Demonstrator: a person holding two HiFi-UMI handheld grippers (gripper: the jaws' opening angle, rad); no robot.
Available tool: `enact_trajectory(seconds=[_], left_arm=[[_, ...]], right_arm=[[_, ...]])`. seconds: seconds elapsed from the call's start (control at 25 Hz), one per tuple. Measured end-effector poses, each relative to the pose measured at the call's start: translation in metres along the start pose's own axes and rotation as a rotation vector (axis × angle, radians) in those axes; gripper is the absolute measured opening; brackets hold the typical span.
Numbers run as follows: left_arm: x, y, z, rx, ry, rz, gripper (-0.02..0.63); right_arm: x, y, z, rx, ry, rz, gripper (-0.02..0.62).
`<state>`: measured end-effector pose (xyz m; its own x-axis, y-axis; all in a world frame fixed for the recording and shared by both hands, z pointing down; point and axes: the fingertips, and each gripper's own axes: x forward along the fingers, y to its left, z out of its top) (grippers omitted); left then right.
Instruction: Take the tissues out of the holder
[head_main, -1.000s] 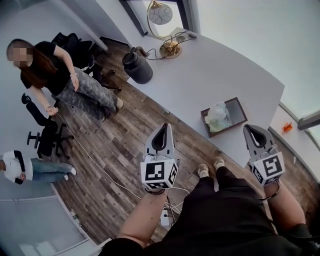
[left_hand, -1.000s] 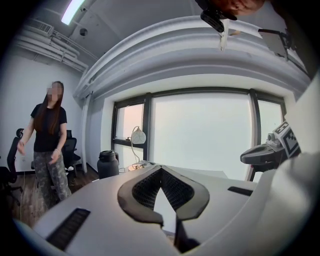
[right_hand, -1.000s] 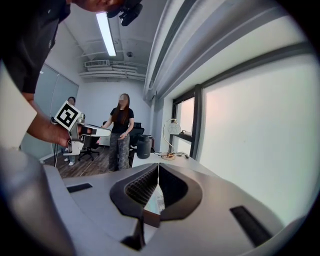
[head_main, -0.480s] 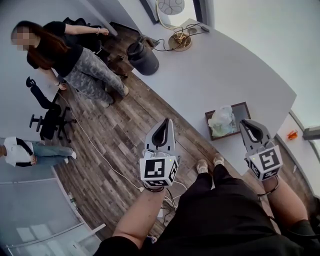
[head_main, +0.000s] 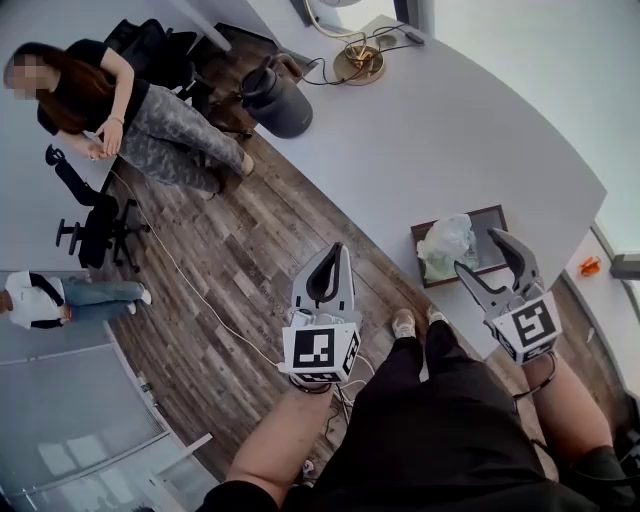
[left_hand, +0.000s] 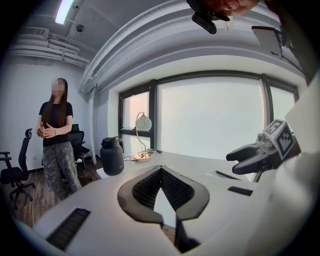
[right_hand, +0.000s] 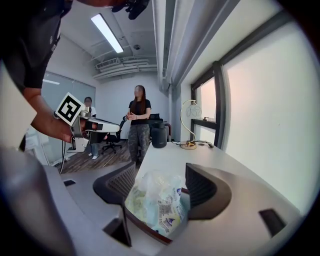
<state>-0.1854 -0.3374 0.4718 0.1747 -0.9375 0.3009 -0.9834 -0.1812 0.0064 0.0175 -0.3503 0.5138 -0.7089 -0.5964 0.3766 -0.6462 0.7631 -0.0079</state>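
Note:
A dark brown tissue holder (head_main: 488, 222) sits near the front edge of the white table (head_main: 470, 130). A crumpled plastic tissue pack (head_main: 446, 243) stands in it. My right gripper (head_main: 481, 253) hovers just in front of the holder, its jaws opening. In the right gripper view the tissue pack (right_hand: 157, 202) shows between the spread jaws of the right gripper (right_hand: 160, 174), and the pads do not press on it. The holder's rim (right_hand: 148, 233) shows below the pack. My left gripper (head_main: 328, 262) is held over the wood floor to the left, shut and empty, its jaws meeting (left_hand: 161, 169).
A black jug (head_main: 272, 100) stands on the floor by the table's far end. A gold lamp base (head_main: 358, 63) with a cable sits on the table there. A person (head_main: 110, 110) stands at the left near office chairs (head_main: 95, 235). Another person (head_main: 40, 300) sits further left.
My right gripper has gone from shut to open and has moved closer to the holder. The left gripper has stayed shut. The standing person has brought both hands together.

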Motion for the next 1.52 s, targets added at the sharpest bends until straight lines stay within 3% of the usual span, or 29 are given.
enact_trajectory(seconds=[0.16, 0.56, 1.24, 1.36, 1.44, 1.52], left_arm=[[0.006, -0.008, -0.016, -0.002, 0.034, -0.020, 0.005], [0.027, -0.002, -0.035, -0.011, 0.073, -0.026, 0.005], [0.029, 0.020, -0.055, -0.019, 0.118, 0.002, 0.005], [0.025, 0.024, -0.057, -0.023, 0.119, 0.010, 0.005], [0.023, 0.024, -0.057, -0.024, 0.117, 0.010, 0.005], [0.021, 0.022, -0.056, -0.024, 0.115, 0.006, 0.005]], right_arm=[[0.014, -0.004, -0.019, 0.021, 0.070, -0.004, 0.328], [0.042, -0.006, -0.040, 0.003, 0.102, 0.017, 0.328], [0.073, -0.010, -0.063, 0.000, 0.244, 0.052, 0.322], [0.072, -0.008, -0.063, -0.003, 0.249, 0.049, 0.267], [0.068, -0.009, -0.062, -0.011, 0.241, 0.038, 0.159], [0.063, -0.009, -0.061, -0.009, 0.229, 0.027, 0.098]])
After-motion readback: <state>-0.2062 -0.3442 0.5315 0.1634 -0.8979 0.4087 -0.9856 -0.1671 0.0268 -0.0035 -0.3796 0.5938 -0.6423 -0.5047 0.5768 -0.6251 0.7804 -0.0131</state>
